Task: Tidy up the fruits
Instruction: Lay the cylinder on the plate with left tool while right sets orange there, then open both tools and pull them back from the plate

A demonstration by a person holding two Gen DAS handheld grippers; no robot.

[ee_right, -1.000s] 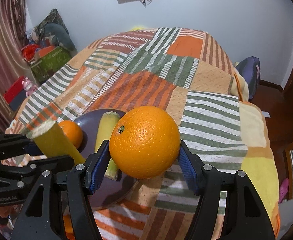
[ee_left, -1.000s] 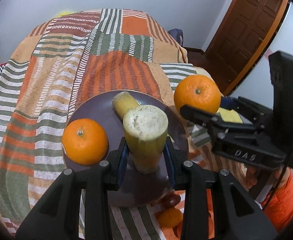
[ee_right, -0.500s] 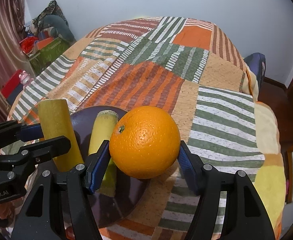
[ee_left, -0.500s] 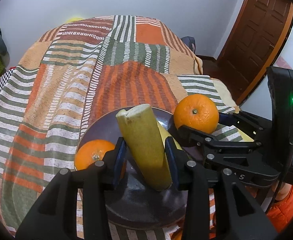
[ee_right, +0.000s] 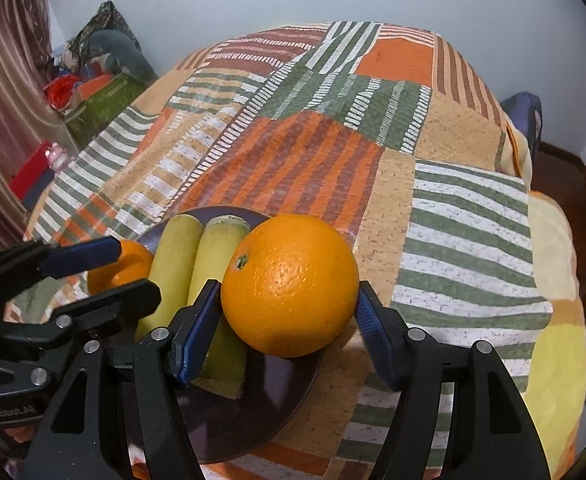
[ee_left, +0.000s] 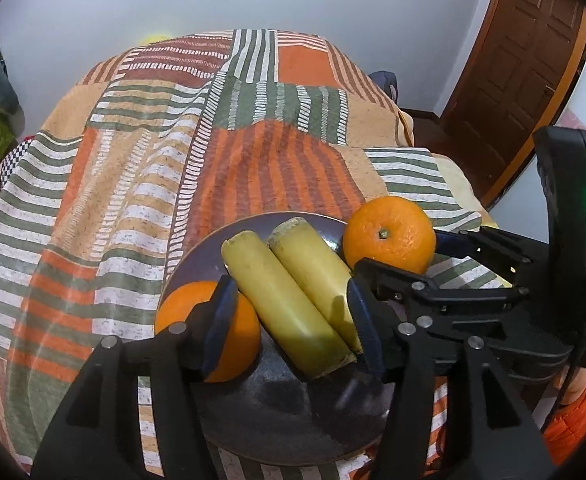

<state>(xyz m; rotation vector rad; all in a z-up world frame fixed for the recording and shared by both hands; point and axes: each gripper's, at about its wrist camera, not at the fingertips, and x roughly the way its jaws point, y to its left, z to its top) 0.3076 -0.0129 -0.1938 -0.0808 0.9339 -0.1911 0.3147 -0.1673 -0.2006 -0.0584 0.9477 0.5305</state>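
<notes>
A dark purple plate [ee_left: 293, 412] on the bed holds an orange [ee_left: 197, 312] at its left and two yellow-green cane pieces [ee_left: 289, 312] lying side by side. My left gripper [ee_left: 291, 318] hangs over them with its jaws opening. Both pieces lie between its blue pads [ee_left: 219, 320], which do not press on them. My right gripper [ee_right: 289, 320] is shut on a second orange [ee_right: 291, 284] and holds it just above the plate's [ee_right: 253, 412] right rim. In the right wrist view the left gripper [ee_right: 111, 276] shows at the left, over the cane pieces [ee_right: 173, 264].
A striped patchwork bedspread [ee_left: 253, 160] covers the bed under the plate. A brown door [ee_left: 525, 80] stands at the right. Bags and boxes [ee_right: 93, 88] are piled by the curtain on the left. An orange sleeve [ee_left: 573, 432] shows at the lower right.
The left gripper tipped the upright cane piece down and laid it beside the other on the plate, then its jaws spread. The right gripper with its orange came nearer the plate.
</notes>
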